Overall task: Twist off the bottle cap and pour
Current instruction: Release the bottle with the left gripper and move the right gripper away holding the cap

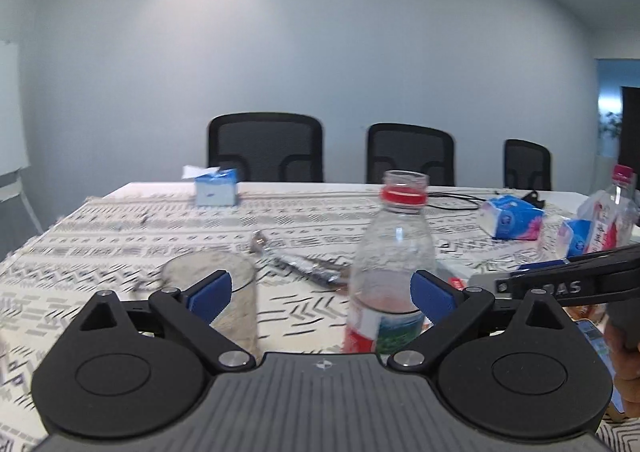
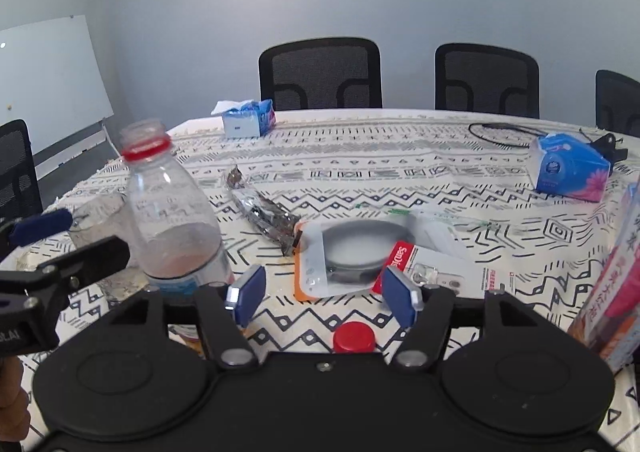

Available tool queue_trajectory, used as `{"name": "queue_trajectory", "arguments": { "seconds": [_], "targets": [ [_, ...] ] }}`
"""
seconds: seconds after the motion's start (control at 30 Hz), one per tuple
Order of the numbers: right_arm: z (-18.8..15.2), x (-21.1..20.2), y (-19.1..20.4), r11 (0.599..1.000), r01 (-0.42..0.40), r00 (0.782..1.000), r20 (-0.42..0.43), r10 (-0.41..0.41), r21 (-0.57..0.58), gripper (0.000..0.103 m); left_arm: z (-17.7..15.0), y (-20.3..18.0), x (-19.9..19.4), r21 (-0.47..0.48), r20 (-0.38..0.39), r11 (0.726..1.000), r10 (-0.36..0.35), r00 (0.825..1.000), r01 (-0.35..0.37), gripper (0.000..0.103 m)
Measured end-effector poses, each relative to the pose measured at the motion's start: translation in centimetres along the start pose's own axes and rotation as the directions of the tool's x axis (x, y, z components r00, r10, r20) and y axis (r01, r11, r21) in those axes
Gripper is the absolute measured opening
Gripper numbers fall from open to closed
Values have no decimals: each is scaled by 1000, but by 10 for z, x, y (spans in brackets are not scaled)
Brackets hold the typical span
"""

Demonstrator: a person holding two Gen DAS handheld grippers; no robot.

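Patterned cloth covers the worktop [image 2: 440,179], where the water bottle [image 1: 390,252] stands upright and uncapped. Its red cap [image 2: 354,338] was laid near the bottle, below the released right tongs [image 2: 324,298], probably to free them. The left tongs [image 1: 322,298] are spread wide, the bottle just beside one pad, the glass [image 1: 224,284] on its other side.

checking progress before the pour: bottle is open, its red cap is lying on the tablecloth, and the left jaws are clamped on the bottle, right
Not quite. The left gripper is open, its jaws spread wide with the bottle beside the right-hand jaw, not clamped; the left wrist view shows it. The rest holds: the bottle is open and the red cap lies on the tablecloth.
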State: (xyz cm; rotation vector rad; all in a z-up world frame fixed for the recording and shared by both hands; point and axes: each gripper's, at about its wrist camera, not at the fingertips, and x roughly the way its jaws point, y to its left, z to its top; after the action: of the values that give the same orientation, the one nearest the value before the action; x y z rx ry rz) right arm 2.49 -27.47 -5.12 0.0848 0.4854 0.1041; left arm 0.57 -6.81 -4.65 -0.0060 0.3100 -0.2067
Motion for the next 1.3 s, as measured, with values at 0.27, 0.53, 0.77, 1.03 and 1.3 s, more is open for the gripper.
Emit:
{"name": "queue_trajectory", "arguments": {
  "seconds": [0.27,0.53,0.77,1.03,1.3],
  "targets": [
    [7,-25,27,1000,-28,998,61,27,6,75,9,35,-22,-99,-91,982,153,984,-162,98],
    [5,-34,50,998,-60,996,73,61,-5,77,16,37,-45,-56,-89,984,162,983,-168,98],
    [5,-32,58,998,-61,995,76,62,-14,80,16,28,-47,-59,-98,987,145,985,-151,98],
    [3,-31,60,998,-57,995,81,60,-33,84,15,24,-45,-51,-95,988,142,985,-148,98],
    [2,-32,62,998,-57,994,92,61,-40,92,13,25,-45,-59,-98,987,141,985,-148,98]
  ]
}}
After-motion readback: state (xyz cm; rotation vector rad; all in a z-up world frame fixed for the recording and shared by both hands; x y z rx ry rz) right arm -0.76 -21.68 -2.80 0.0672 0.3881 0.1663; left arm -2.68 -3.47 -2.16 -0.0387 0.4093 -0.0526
